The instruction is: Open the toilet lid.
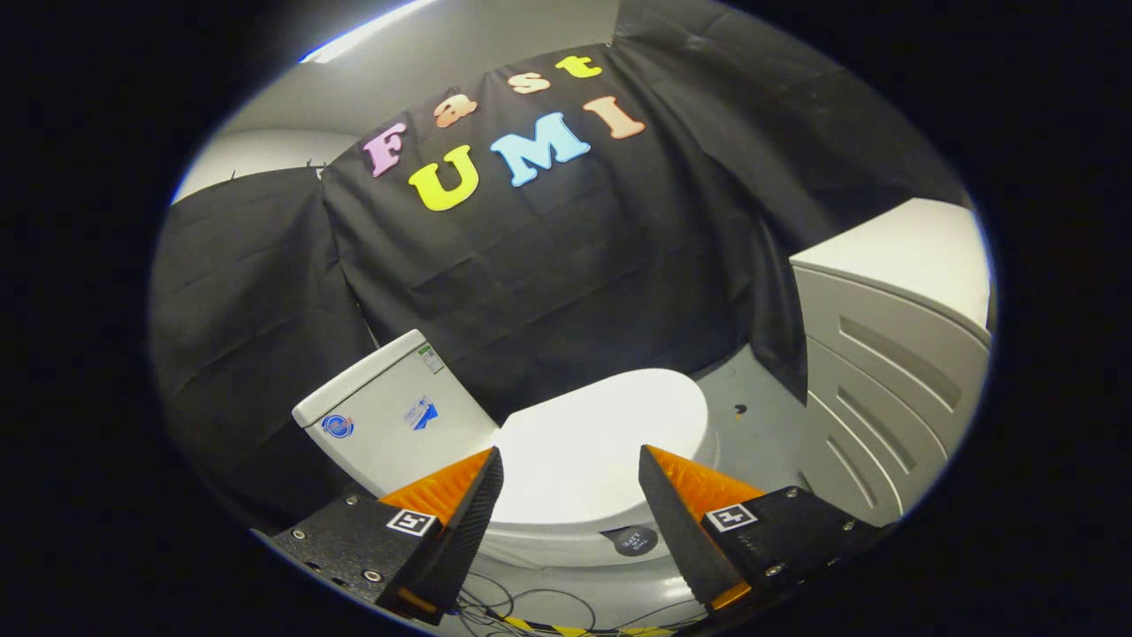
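1 toilet (531,478) w/ 1 lid (592,442), down flat on the bowl, and 1 tank (389,425) behind it. Stickers on tank: 3. 1 dark round tag (634,541) on bowl front. 1 gripper (570,478), 2 fingers (473,504) spread wide apart, empty; 1 square marker on each, so 2 total. 1 pale ribbed cabinet (884,389) beside toilet. Thin cables (522,610) on floor near the fingers, count unclear.

Toilet lid (597,442): plain glossy white, closed over a white bowl. Tank (393,416) beside the lid: white, bearing small blue and green stickers. Round sticker (634,540) on the bowl front below the lid: dark grey. Cabinet (884,380) on the lid's far side: pale grey, ribbed panel. Floor (752,416) by the lid: light grey. Tape (566,630) below the bowl: yellow-and-black striped.
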Motion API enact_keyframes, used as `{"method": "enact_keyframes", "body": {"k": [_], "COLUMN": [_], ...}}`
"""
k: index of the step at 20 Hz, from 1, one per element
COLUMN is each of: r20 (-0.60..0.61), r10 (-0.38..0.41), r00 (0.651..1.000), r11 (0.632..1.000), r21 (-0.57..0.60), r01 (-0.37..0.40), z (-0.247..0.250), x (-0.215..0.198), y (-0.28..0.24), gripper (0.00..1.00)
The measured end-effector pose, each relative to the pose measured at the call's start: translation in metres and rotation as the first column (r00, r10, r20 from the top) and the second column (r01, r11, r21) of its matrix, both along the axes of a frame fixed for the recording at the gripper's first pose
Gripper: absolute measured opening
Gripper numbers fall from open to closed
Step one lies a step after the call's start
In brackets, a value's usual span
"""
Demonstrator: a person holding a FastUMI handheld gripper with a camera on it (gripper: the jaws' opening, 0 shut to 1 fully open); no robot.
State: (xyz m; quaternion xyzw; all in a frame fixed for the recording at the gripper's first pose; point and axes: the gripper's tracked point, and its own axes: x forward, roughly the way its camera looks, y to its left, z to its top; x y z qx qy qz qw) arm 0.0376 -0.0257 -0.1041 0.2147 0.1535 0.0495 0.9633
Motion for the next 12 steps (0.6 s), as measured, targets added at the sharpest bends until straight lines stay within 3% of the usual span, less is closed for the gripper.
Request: {"method": "enact_keyframes", "body": {"k": [12], "r20": [-0.200], "r10": [0.040], "r00": [0.979], "r11": [0.970], "r21": [0.243], "r01": [0.010], "z": [-0.085], "x": [0.021], "y": [-0.019], "gripper": [0.94]}}
